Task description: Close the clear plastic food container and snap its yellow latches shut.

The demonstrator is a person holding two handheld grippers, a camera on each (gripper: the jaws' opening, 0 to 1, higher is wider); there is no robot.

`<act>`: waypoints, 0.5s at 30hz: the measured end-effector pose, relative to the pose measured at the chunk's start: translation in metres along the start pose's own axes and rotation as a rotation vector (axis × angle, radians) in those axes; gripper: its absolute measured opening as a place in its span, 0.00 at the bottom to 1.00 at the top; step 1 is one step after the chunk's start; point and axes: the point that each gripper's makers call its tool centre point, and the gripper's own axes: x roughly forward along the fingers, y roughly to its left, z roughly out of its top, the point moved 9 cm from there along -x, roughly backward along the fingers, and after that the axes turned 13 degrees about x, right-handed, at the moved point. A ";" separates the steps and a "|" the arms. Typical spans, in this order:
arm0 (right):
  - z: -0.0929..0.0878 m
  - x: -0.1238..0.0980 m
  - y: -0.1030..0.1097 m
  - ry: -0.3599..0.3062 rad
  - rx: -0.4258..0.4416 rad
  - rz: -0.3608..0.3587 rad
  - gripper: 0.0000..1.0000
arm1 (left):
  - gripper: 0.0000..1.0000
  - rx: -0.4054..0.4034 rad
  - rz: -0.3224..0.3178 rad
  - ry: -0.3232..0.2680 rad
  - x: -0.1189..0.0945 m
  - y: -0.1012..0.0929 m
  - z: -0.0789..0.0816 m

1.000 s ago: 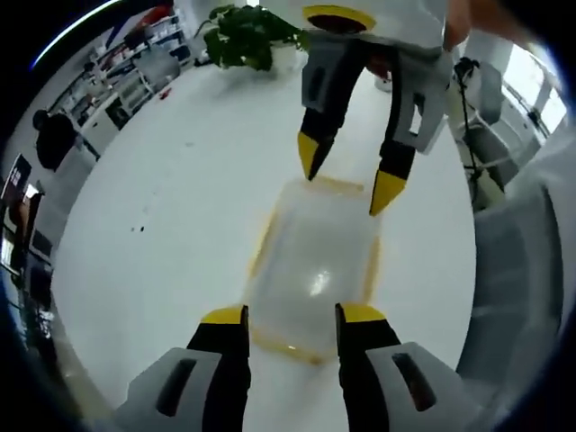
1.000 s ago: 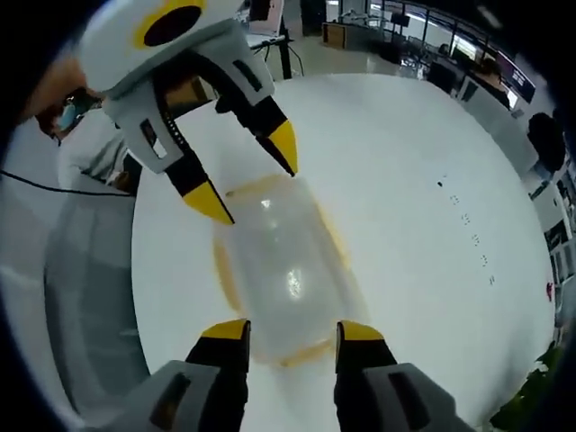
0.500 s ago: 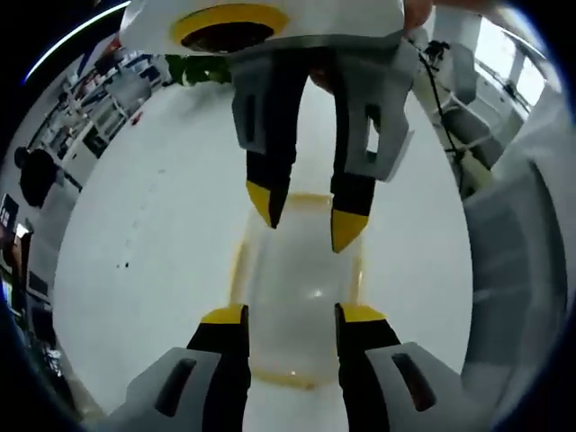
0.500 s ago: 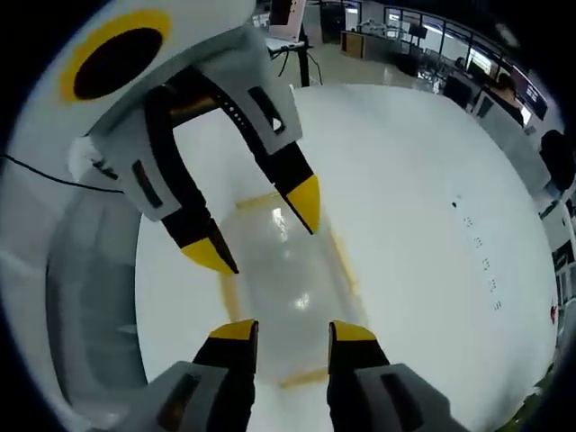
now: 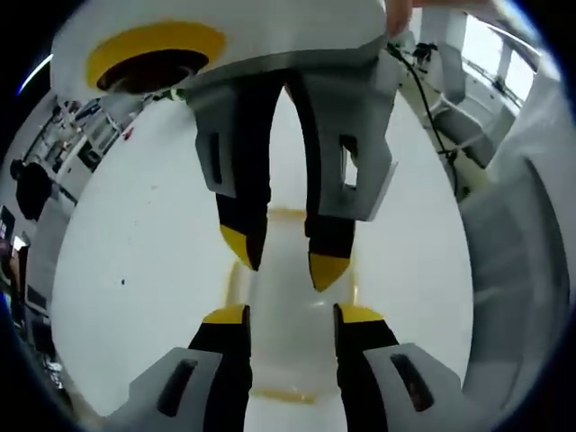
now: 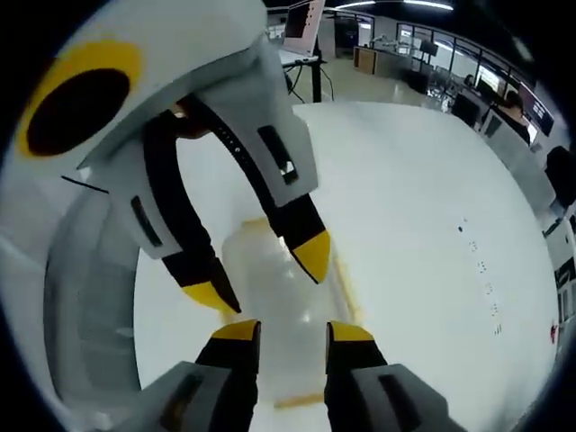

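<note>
Left gripper view: left gripper [image 5: 290, 315] rises from the bottom, jaws apart, nothing between them, poised over the near end of the clear container [image 5: 292, 346], which sits flat on the white table [image 5: 135, 270]. Right gripper [image 5: 283, 259] comes in from the top, jaws also apart, tips over the far half of the lid. Lid looks laid in place on the box. Yellow latch [image 5: 279, 394] along the near edge and yellow trim on the sides show; can't tell whether any are snapped down.

Right gripper view: right gripper [image 6: 283, 331] at the bottom, jaws apart and empty, above the container [image 6: 270, 270]. Left gripper [image 6: 261, 274] hangs in from upper left, jaws spread, tips straddling the lid's far end. Yellow latch [image 6: 301, 400] shows by the near edge, another strip along the right side.

Progress, as a judgement: lid seems on, so closing is likely done; latching looks still to do, both grippers hovering, neither pressing a latch yet.
</note>
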 end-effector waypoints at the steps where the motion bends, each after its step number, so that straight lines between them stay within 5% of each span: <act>1: 0.000 0.000 0.000 0.001 -0.003 0.002 0.25 | 0.34 -0.001 -0.002 -0.001 0.001 -0.001 -0.001; 15: 0.001 0.002 -0.003 -0.031 0.025 -0.003 0.23 | 0.33 0.005 -0.015 -0.020 0.004 -0.007 0.003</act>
